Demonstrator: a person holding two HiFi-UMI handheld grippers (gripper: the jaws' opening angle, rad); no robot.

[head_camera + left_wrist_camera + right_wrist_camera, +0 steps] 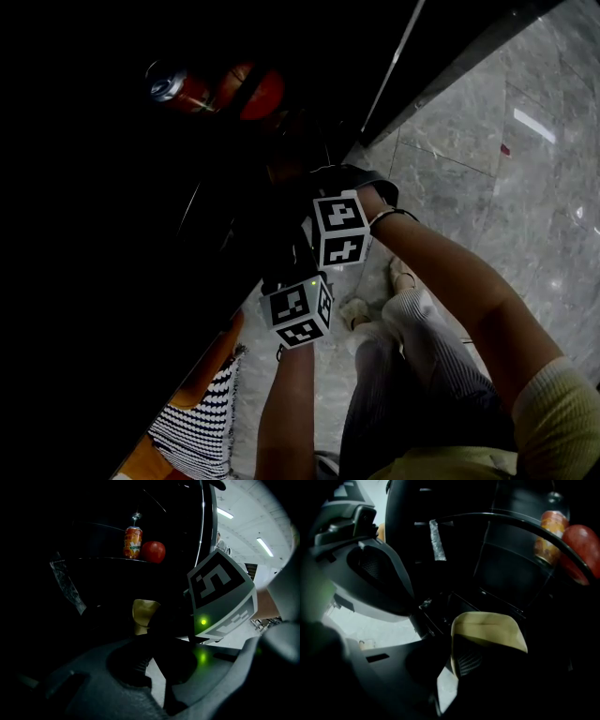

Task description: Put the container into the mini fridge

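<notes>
The mini fridge (141,234) stands open and very dark inside. On its shelf are an orange soda can (132,542) and a red apple (153,551), also seen as the can (178,89) and apple (258,94) from above. Both grippers reach into the opening side by side: the left gripper (150,634) below, the right gripper (461,653) just above it, with its marker cube (220,597) close by. A pale yellow piece (487,630) sits at the right gripper's tip, over a ribbed pad. I cannot make out a container in the dark.
The fridge door edge (394,66) runs diagonally at the top right. Grey marble floor (506,169) lies to the right. The person's legs and feet (394,319) stand close below the grippers. A crinkled clear strip (65,583) hangs inside the fridge at the left.
</notes>
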